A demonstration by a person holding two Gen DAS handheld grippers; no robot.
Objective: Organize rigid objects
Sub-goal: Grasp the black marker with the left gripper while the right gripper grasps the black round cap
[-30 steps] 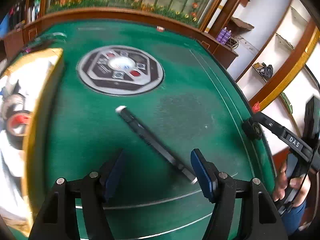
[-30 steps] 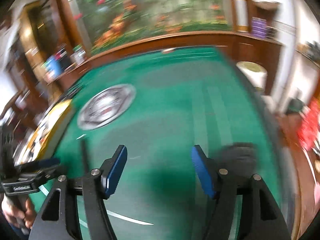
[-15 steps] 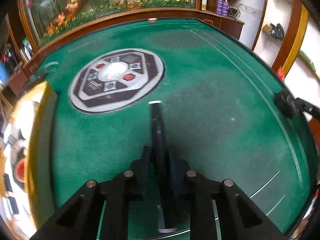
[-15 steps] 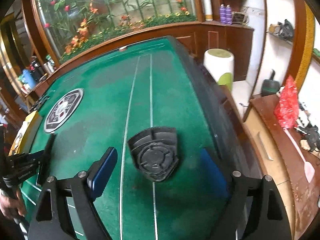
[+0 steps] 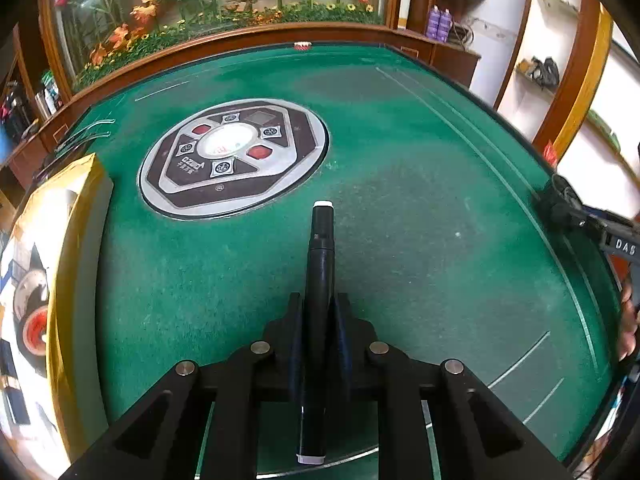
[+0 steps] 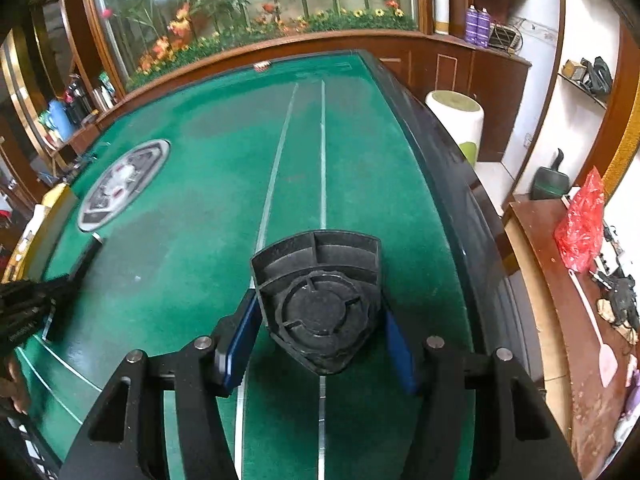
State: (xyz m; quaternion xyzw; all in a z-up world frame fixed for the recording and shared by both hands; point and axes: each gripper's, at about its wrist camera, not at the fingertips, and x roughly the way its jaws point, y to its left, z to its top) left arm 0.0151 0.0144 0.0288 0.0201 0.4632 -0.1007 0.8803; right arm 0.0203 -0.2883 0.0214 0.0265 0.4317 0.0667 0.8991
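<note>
My left gripper (image 5: 318, 312) is shut on a long black pen-like stick with white ends (image 5: 320, 264), which points forward over the green table (image 5: 420, 200). My right gripper (image 6: 320, 320) has its blue pads against both sides of a black shield-shaped plastic piece (image 6: 320, 296) near the table's right edge. In the right wrist view the left gripper (image 6: 52, 292) and the stick (image 6: 86, 258) show at far left. In the left wrist view the right gripper (image 5: 576, 216) shows at far right.
A round grey and black control panel (image 5: 234, 156) is set in the table's middle. A yellow-edged picture box (image 5: 52, 272) lies along the left side. A wooden rim borders the far edge. A white bin (image 6: 456, 120) and a wooden side table (image 6: 560, 300) stand right of the table.
My left gripper closed on the stick and turned it to point forward. My right gripper moved to the black piece and closed on its sides.
</note>
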